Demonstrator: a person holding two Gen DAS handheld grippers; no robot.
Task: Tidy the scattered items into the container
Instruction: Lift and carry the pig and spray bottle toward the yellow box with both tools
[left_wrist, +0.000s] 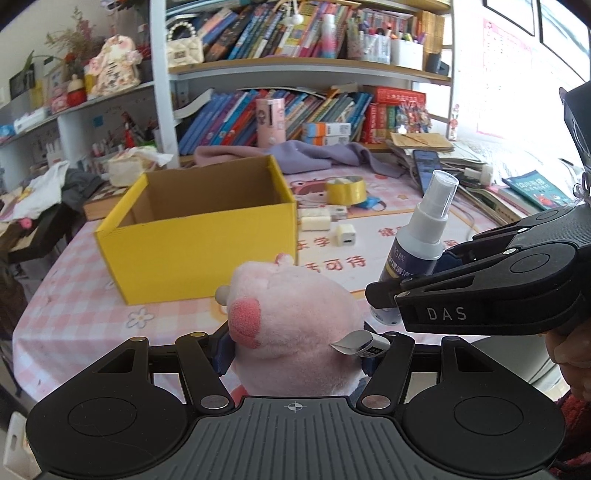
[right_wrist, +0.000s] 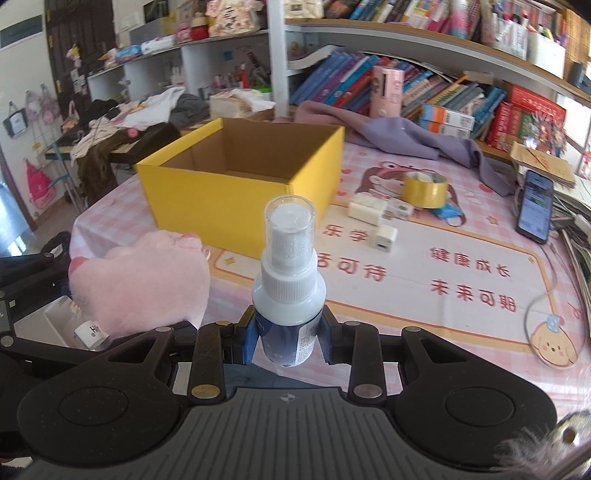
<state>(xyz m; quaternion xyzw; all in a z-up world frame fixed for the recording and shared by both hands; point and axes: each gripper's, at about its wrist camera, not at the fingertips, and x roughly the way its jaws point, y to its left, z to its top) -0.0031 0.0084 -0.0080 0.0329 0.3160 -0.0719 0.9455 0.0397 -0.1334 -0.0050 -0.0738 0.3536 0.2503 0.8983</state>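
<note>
- Both tools tilt downward above the surface (right_wrist: 461, 266), side by side.
- Left tool (left_wrist: 295, 354), half-open, clamps the pink plush toy (left_wrist: 295, 314).
- Right tool (right_wrist: 288, 339), nearly closed, grips the spray bottle (right_wrist: 290, 280).
- The yellow box (right_wrist: 240, 192) sits ahead of both.

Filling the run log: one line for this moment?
left hand-held gripper: holds pink plush | right hand-held gripper: holds spray bottle | yellow box: open
</note>
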